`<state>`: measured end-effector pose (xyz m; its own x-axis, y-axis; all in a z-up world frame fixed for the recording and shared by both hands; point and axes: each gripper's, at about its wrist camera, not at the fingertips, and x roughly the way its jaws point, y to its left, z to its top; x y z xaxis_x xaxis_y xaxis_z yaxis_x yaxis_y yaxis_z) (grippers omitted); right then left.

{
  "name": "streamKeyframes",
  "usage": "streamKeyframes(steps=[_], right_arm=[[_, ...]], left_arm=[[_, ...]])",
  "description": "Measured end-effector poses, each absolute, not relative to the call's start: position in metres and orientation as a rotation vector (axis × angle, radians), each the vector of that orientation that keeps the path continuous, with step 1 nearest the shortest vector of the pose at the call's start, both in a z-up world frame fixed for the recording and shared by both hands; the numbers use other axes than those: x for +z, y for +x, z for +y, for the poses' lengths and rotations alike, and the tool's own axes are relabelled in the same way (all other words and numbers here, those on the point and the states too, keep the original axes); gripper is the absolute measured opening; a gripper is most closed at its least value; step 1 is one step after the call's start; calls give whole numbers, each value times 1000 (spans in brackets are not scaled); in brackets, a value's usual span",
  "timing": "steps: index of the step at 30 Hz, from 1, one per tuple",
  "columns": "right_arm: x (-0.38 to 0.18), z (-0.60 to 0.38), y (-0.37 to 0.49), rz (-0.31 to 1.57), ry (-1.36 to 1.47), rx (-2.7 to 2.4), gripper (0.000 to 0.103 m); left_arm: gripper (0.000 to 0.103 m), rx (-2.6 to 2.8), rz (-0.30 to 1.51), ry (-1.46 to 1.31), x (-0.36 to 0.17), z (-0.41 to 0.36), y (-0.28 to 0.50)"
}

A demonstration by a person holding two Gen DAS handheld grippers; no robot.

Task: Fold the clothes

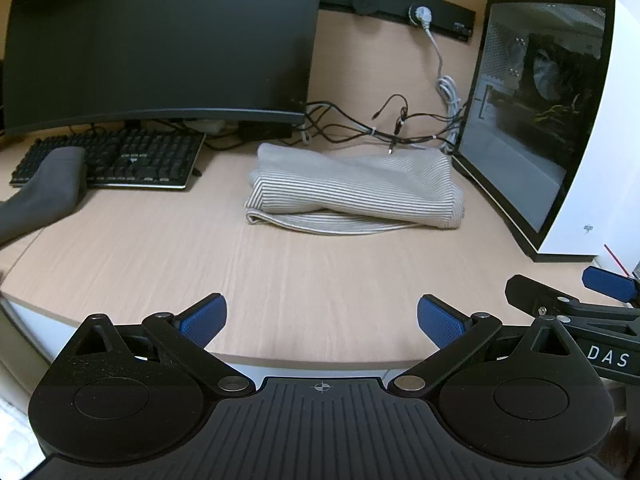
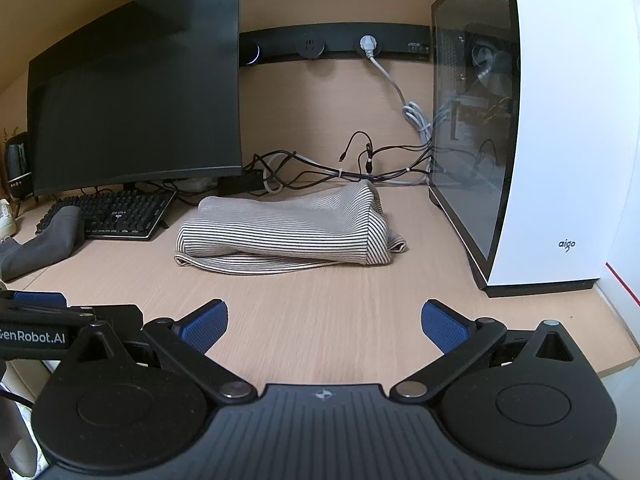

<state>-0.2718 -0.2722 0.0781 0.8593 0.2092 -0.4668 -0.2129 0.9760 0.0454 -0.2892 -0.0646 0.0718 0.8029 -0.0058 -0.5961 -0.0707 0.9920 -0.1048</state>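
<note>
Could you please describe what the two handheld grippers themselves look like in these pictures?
Both are matte black plastic. The left gripper and right gripper each have a ribbed central body, two round pivot housings, angled linkage arms with silver pins, and blue textured pads. A small crosshair mark sits at the body's centre. White lettering on their sides reads "DAS" and "GenRobot.AI".

We see the folded garment lying on the desk, between the keyboard to its left and the computer case to its right. Behind it run the cables, and the monitor stands behind the keyboard. A sock rests on the keyboard's left end, and both grippers sit at the near edge, well apart from the garment.
</note>
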Motion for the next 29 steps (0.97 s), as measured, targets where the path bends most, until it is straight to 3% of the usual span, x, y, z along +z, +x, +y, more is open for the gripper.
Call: streamKeyframes(steps=[20, 29], right_arm=[[73, -268, -256, 510, -1, 234, 103], [67, -266, -231, 534, 26, 209, 103]], left_arm=[[103, 38, 649, -129, 68, -57, -276], [103, -16, 654, -113, 65, -49, -236]])
